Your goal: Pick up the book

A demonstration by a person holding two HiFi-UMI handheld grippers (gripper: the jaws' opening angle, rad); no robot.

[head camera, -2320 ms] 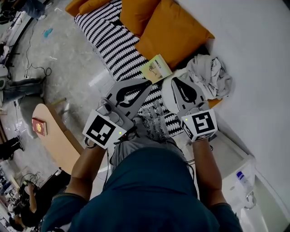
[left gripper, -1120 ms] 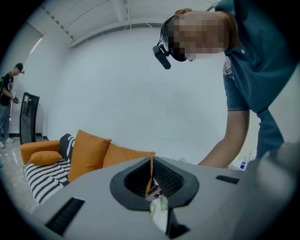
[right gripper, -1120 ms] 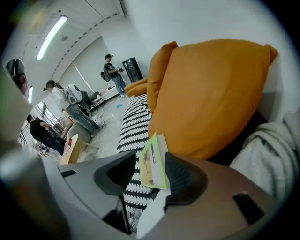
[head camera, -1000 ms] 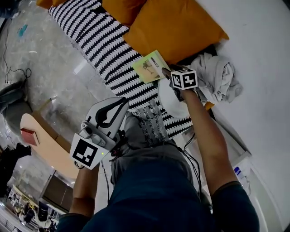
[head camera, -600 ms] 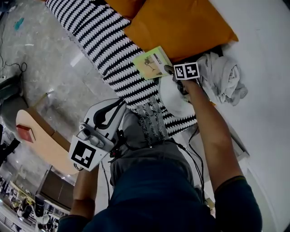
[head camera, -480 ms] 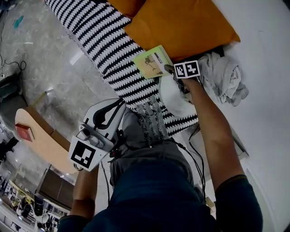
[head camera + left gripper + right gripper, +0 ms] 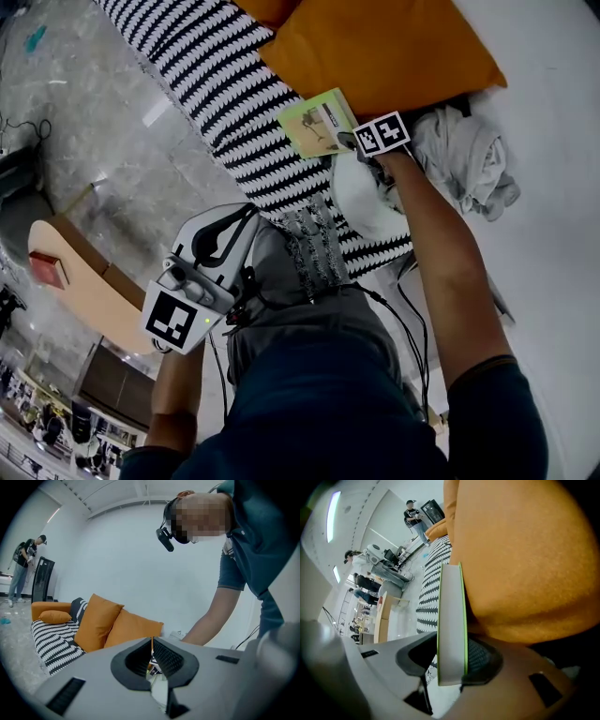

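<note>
A thin book with a pale green cover [image 7: 317,124] lies on the black-and-white striped blanket [image 7: 216,84], against an orange cushion [image 7: 375,47]. My right gripper [image 7: 349,142] is at the book's right-hand edge. In the right gripper view the book [image 7: 451,620] stands edge-on between the closing jaws of that gripper [image 7: 451,644]. It lies against the right pad, and a gap shows on the left side. My left gripper [image 7: 253,208] hangs low at the left, away from the book. Its jaw tips meet with nothing held, as seen in the left gripper view [image 7: 152,641].
A crumpled white cloth [image 7: 464,159] lies right of the book, and a white round thing [image 7: 361,202] sits below the right gripper. A wooden table [image 7: 94,291] with a red item [image 7: 47,269] stands on the floor at left. A person [image 7: 26,569] stands far off.
My right gripper has reached out from near my body and come down onto the book's edge. The left gripper has dropped back to the lower left.
</note>
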